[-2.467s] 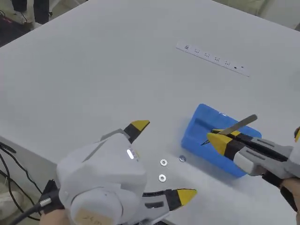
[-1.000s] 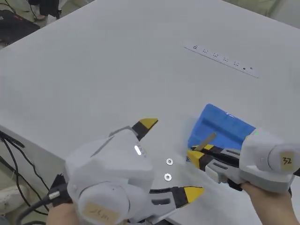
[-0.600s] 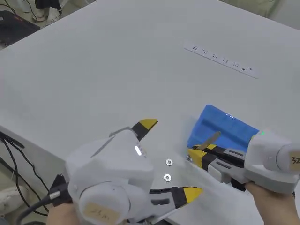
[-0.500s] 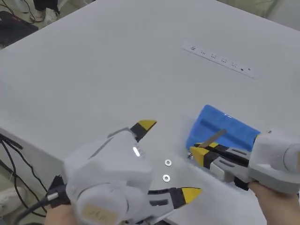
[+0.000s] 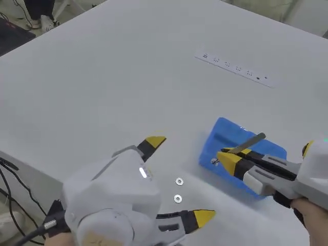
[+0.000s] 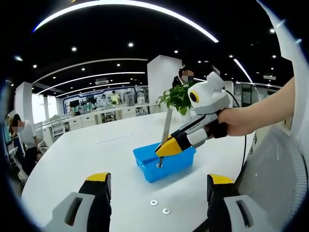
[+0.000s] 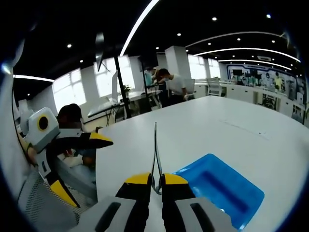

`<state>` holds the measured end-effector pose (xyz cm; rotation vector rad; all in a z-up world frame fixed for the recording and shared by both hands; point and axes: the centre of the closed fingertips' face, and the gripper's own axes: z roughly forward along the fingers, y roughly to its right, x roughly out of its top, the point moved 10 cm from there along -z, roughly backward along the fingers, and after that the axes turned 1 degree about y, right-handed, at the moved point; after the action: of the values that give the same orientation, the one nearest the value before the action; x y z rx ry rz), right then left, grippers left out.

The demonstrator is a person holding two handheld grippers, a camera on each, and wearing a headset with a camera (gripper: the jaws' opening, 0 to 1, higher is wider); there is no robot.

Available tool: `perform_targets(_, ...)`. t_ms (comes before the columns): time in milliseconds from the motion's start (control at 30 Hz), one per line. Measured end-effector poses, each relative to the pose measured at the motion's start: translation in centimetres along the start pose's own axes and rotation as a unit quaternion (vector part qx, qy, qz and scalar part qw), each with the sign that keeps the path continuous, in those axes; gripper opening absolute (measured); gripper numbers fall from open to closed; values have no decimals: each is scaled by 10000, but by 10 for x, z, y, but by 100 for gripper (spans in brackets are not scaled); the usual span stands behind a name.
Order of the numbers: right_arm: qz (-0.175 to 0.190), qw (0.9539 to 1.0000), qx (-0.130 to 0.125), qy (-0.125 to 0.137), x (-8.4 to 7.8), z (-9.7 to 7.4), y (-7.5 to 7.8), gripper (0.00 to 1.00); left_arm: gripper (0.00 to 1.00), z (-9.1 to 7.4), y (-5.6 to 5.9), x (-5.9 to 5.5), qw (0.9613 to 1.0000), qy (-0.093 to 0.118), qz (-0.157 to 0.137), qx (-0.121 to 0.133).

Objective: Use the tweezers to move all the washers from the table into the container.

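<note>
**Two washers left on table; right gripper clamped on tweezers**

Head view: two washers point(image 5: 179, 181) lie on the table point(image 5: 102, 77), near the blue container point(image 5: 269, 148). The left gripper point(image 5: 179, 178) has its jaws wide apart, holding nothing. The right gripper point(image 5: 229, 156) is closed on the tweezers point(image 5: 248, 142).

Left gripper view: the tweezers point(image 6: 166, 126) point down at the container point(image 6: 174, 163). Whether their tips carry a washer cannot be told.

Right gripper view: jaws are together on the tweezers point(image 7: 155, 142), with the container point(image 7: 219, 188) just beyond.

Judgement: at least two transfers are left.
</note>
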<state>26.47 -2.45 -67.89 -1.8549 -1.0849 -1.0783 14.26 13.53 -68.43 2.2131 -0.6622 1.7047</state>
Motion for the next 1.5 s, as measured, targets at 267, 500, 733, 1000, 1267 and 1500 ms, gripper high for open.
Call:
perform_targets(267,56,9994,-314,128,8,-7,16,4,83,0,0,-2,10000,-37,-8,-26)
perform_targets(500,297,9967,-745,101,7,-9,41,4,83,0,-1,-2,10000,-47,-6,-9)
perform_targets(733,599,9925,-1057,-143,-5,-3,61,4,82,0,-1,-3,10000,-79,5,-5)
perform_targets(1000,682,9901,-1168,-369,-13,1,69,4,84,1,1,-2,9999,-71,-43,-61)
perform_targets(1267,716,9885,-1169,-643,-28,8,71,4,84,1,1,-2,9999,-83,-46,-41)
perform_targets(1500,736,9869,-1238,-727,-33,7,73,4,83,1,1,-2,9999,-115,-27,-47)
